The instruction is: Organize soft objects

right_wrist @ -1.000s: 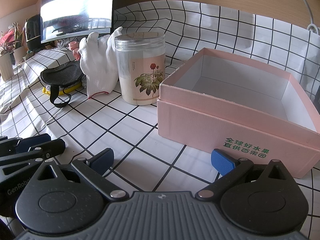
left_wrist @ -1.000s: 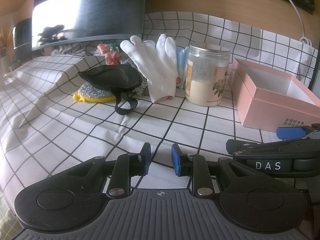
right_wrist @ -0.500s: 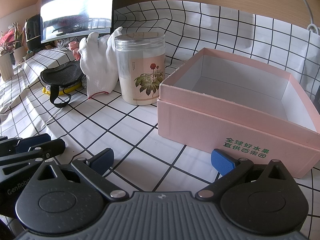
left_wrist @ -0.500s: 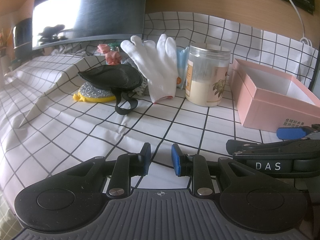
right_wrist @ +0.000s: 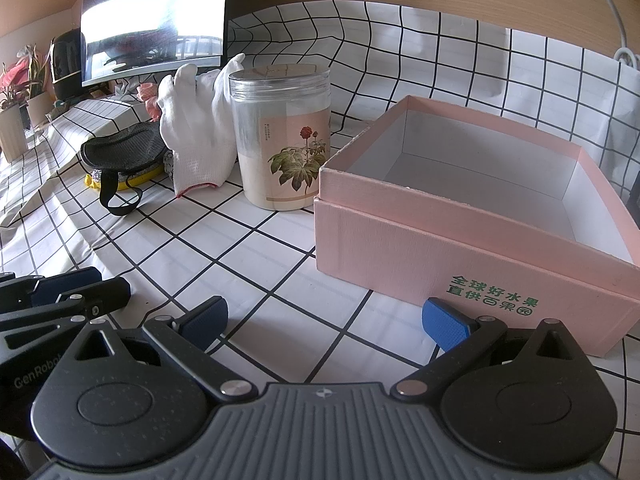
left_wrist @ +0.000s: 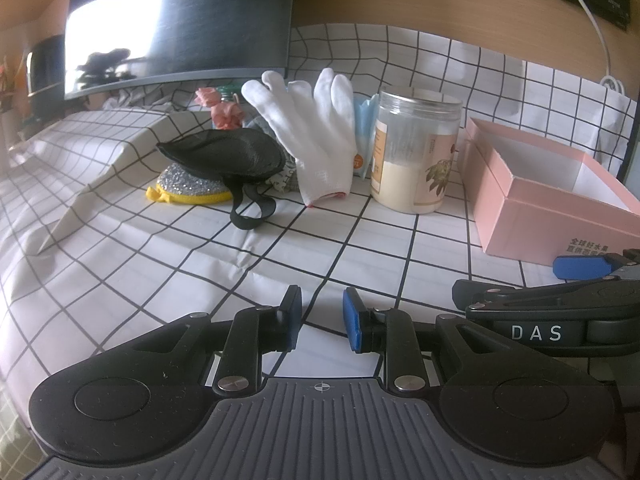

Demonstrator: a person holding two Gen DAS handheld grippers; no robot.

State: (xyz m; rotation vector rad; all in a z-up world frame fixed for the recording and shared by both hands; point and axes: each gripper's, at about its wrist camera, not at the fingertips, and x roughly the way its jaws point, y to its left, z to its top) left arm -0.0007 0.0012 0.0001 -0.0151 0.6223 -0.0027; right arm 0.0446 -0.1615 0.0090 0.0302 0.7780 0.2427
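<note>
A white glove (left_wrist: 316,136) (right_wrist: 196,136) leans upright against a clear jar (left_wrist: 414,152) (right_wrist: 282,136). Left of it a black eye mask (left_wrist: 224,156) (right_wrist: 124,152) lies on a silver and yellow sponge (left_wrist: 188,190) (right_wrist: 120,180). An empty pink box (left_wrist: 548,192) (right_wrist: 472,208) stands on the right. My left gripper (left_wrist: 322,318) hovers low over the checked cloth, well short of the objects, its jaws a narrow gap apart and empty. My right gripper (right_wrist: 324,316) is wide open and empty, just before the box's front left corner.
A dark monitor (left_wrist: 180,24) stands at the back over a raised, cloth-covered step (left_wrist: 100,132). A pink item (left_wrist: 224,110) and a blue packet (left_wrist: 362,128) sit behind the glove. Potted plants (right_wrist: 20,96) stand far left. A white cable (left_wrist: 600,36) hangs on the wall.
</note>
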